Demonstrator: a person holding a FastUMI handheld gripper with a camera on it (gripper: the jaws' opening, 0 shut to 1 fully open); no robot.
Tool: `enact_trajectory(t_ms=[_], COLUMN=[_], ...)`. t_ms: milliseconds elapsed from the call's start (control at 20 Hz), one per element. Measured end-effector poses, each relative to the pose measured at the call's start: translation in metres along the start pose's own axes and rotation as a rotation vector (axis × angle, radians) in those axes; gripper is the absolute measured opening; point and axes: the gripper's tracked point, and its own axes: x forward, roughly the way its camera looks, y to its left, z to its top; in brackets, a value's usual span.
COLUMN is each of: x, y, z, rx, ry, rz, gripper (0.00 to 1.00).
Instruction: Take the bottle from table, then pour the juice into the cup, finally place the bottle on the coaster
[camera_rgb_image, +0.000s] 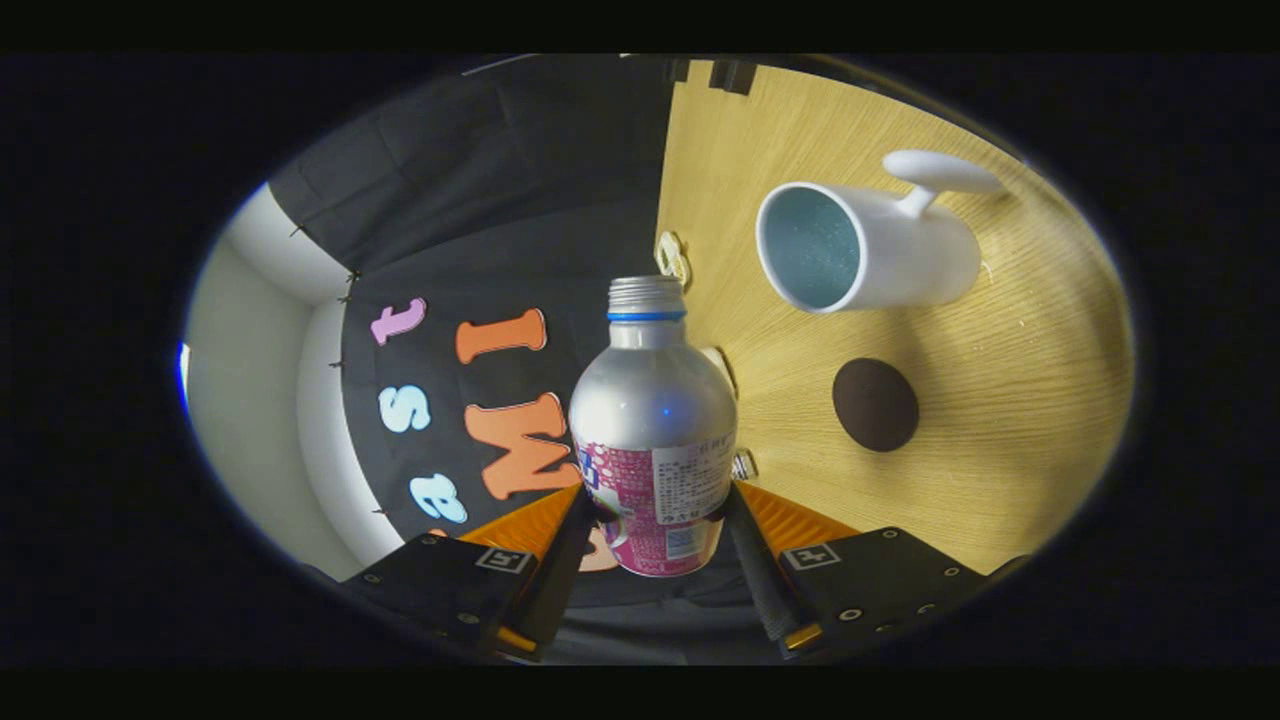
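The bottle (654, 430) is silver metal with a pink and white label, a blue ring under its bare threaded neck and no cap; the gripper (655, 520) has a finger pressed on each side of its lower body. Beyond the bottle, the white cup (880, 255) with a handle and pale blue inside rests on the wooden table (1030, 420). The round dark brown coaster (875, 404) lies flat near the cup, apart from it.

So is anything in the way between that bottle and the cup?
Nothing visible. The gripper is shut on the silver bottle, its cap off, and only bare wooden table lies between it and the white cup.
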Motion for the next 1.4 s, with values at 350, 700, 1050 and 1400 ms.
enact_trajectory(t_ms=[350, 700, 1050, 1400], x=[0.000, -0.001, 0.001, -0.002], y=[0.004, 0.007, 0.008, 0.010], z=[0.001, 0.005, 0.008, 0.011], rx=[0.068, 0.122, 0.181, 0.213], ry=[-0.012, -0.024, -0.029, -0.037], rz=[-0.012, -0.009, -0.022, -0.030], gripper=[0.76, 0.76, 0.76, 0.76])
